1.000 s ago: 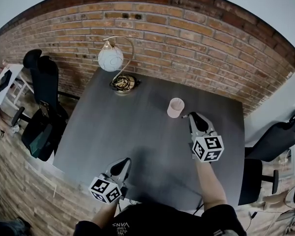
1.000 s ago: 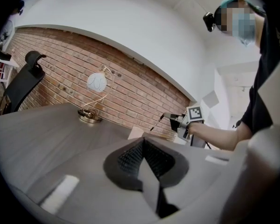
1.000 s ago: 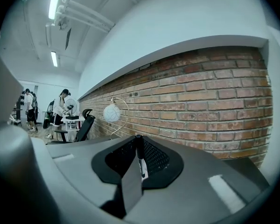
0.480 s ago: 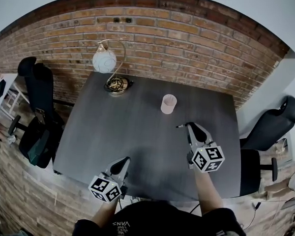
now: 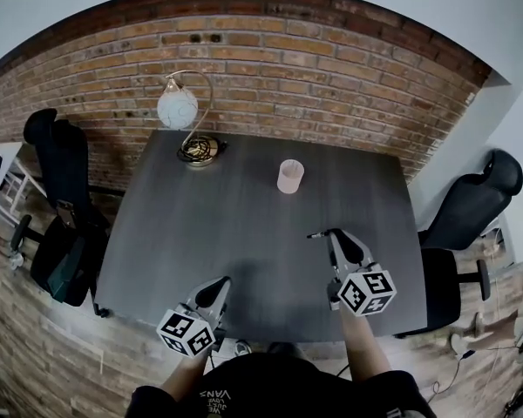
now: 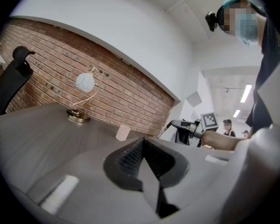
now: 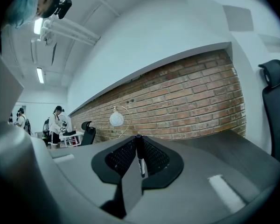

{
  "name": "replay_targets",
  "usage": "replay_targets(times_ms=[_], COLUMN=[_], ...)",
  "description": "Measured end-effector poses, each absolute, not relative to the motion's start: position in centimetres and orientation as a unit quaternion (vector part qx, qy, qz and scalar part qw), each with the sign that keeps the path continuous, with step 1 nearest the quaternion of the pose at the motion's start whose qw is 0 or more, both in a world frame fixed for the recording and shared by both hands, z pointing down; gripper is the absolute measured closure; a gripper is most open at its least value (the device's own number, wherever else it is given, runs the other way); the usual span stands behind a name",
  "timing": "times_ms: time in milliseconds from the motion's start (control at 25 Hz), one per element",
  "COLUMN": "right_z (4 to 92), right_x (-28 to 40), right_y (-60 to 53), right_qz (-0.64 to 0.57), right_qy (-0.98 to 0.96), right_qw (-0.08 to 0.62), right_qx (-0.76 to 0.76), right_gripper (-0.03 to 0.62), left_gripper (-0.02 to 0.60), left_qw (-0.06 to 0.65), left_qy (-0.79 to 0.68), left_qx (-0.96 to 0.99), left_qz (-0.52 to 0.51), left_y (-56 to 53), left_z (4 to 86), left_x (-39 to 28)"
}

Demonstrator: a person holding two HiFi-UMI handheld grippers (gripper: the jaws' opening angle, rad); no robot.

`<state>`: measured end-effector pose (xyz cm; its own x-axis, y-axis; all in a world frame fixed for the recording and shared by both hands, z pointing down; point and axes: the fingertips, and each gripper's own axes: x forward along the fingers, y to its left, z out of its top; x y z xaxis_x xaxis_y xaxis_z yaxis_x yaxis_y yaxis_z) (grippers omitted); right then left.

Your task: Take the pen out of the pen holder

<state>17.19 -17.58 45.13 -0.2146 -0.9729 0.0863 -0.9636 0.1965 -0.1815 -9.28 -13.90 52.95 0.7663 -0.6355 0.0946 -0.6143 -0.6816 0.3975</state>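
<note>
Two things stand on my tabletop: the lamp at the far left corner and the pen holder near the far edge's middle. The gap between them is wide, and the near half lies open.

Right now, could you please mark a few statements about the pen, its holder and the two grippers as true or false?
1. The right gripper is shut on the pen. True.
2. The pen holder lies tipped on its side. False: it stands upright on the table.
3. The left gripper holds a second pen. False: its jaws are together with nothing between them.
4. The lamp stands at the table's far left corner, by the brick wall. True.
</note>
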Motion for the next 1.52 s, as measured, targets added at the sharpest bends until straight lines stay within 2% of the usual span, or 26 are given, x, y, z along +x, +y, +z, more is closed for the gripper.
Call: replay_targets(times_ms=[720, 1520], right_z=[49.3, 54.6], right_x=[13.9, 11.8], right_y=[-9.7, -6.3], right_qz=[-0.159, -0.229], right_qy=[0.741, 0.729], right_qw=[0.046, 0.025], right_qx=[-0.65, -0.645], right_gripper=[0.549, 0.549], left_gripper=[0.529, 0.529], left_qw=[0.215, 0.226], left_qy=[-0.32, -0.327], left_qx=[0.922, 0.917], left_qz=[-0.027, -0.026], left_y=[-11.3, -11.1], left_z=[54.0, 55.1], left_x=[-11.1, -12.7])
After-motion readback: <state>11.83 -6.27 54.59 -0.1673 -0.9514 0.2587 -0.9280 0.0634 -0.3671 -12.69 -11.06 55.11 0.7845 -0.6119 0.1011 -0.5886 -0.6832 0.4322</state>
